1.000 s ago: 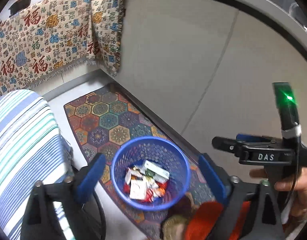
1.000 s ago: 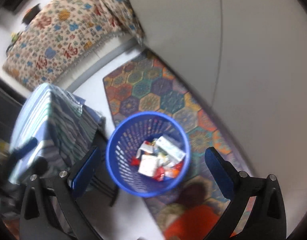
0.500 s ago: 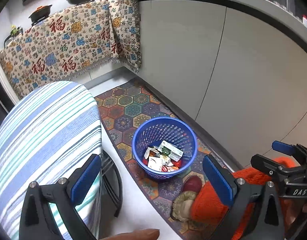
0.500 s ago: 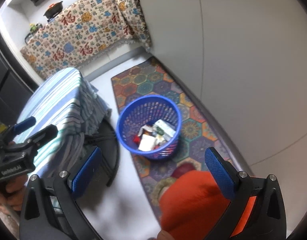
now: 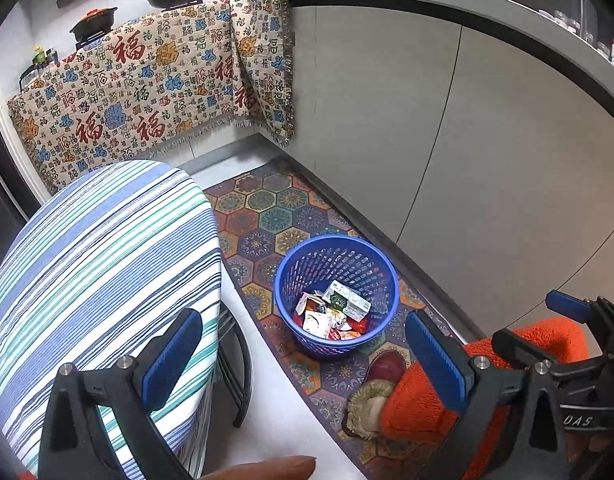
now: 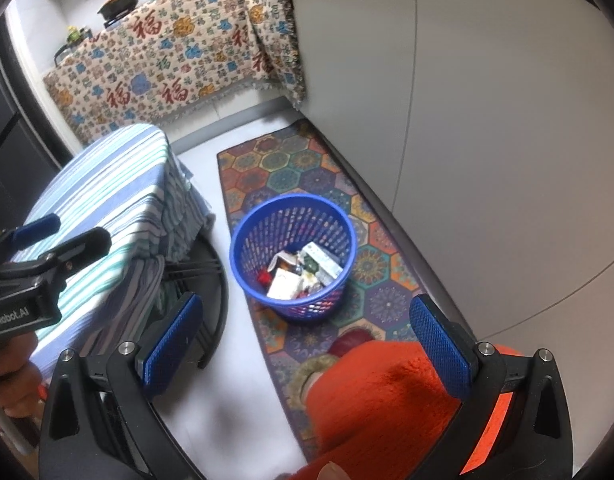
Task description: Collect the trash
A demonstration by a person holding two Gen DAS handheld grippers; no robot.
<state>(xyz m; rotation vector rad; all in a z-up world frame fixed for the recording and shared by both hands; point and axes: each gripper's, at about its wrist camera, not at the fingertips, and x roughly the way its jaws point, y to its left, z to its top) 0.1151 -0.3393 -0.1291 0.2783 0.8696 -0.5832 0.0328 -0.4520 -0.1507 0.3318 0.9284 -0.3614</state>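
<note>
Item: blue basket (image 5: 337, 292), on the patterned rug (image 5: 275, 216), at centre in both views; wrappers and a small carton (image 5: 345, 300) lay inside.
Left gripper (image 5: 303, 354): spread, empty.
Right gripper (image 6: 305, 338): spread, empty.
Step, judged: collecting looked finished, or another search due; none loose in view.
Edges: grey cabinet front (image 5: 447, 152) at 3 o'clock, striped table (image 5: 95, 280) at 9 o'clock.
Open room: bare floor at 6 o'clock.
</note>
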